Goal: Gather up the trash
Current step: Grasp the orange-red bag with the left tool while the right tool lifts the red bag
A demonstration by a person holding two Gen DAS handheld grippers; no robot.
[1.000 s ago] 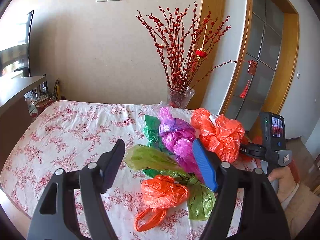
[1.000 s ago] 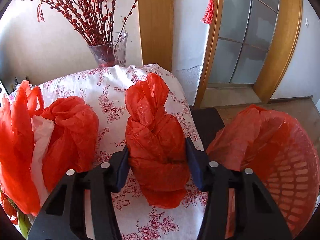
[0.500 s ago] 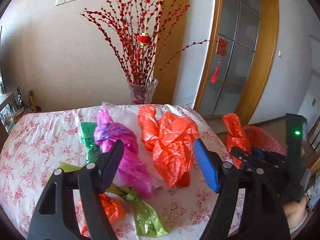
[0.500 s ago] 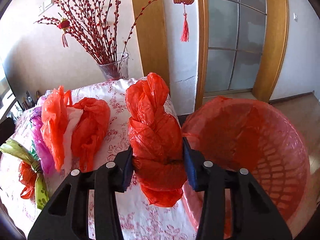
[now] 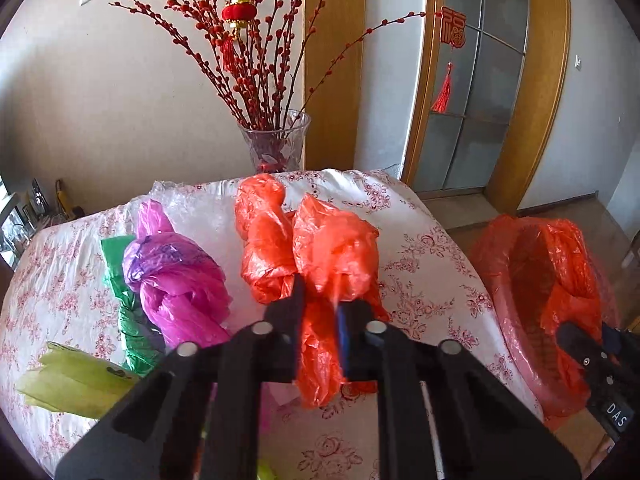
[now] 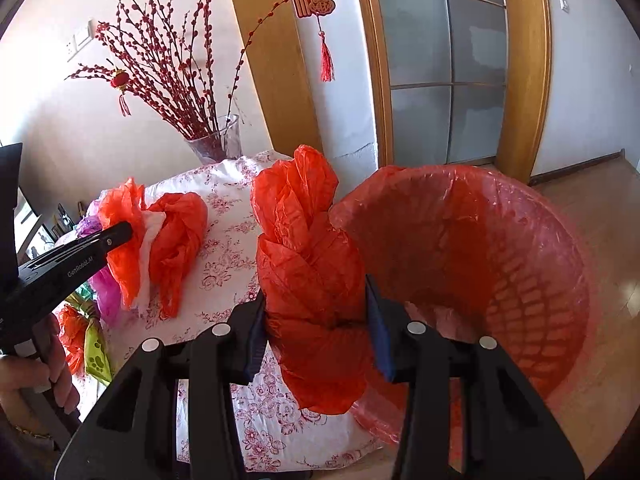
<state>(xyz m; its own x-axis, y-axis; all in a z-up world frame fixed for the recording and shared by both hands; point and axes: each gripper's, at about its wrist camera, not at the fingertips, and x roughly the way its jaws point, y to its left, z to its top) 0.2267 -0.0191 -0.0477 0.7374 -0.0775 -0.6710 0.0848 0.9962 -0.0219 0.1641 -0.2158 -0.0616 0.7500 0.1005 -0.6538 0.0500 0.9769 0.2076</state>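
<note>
The left hand-held gripper (image 5: 320, 312), jaws just closing, is pinching an orange bag (image 5: 320, 256) at frame centre on the counter (image 5: 424, 256), while the right hand-held gripper (image 6: 316, 320) is clamping another orange bag (image 6: 308, 264) beside the lined bin (image 6: 520, 280) at right.

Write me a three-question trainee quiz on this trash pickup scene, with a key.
1. True or false: the right hand-held gripper is clamped on a knotted orange plastic bag.
2. Multiple choice: what lines the pink trash basket? A. a green bag B. an orange-red plastic liner C. newspaper
3. Fill in: the left hand-held gripper, whose jaws have just been closing, now pinches the lower part of the ______ bag bundle on the floral tablecloth.

Key: 1. true. 2. B. 3. orange.
</note>
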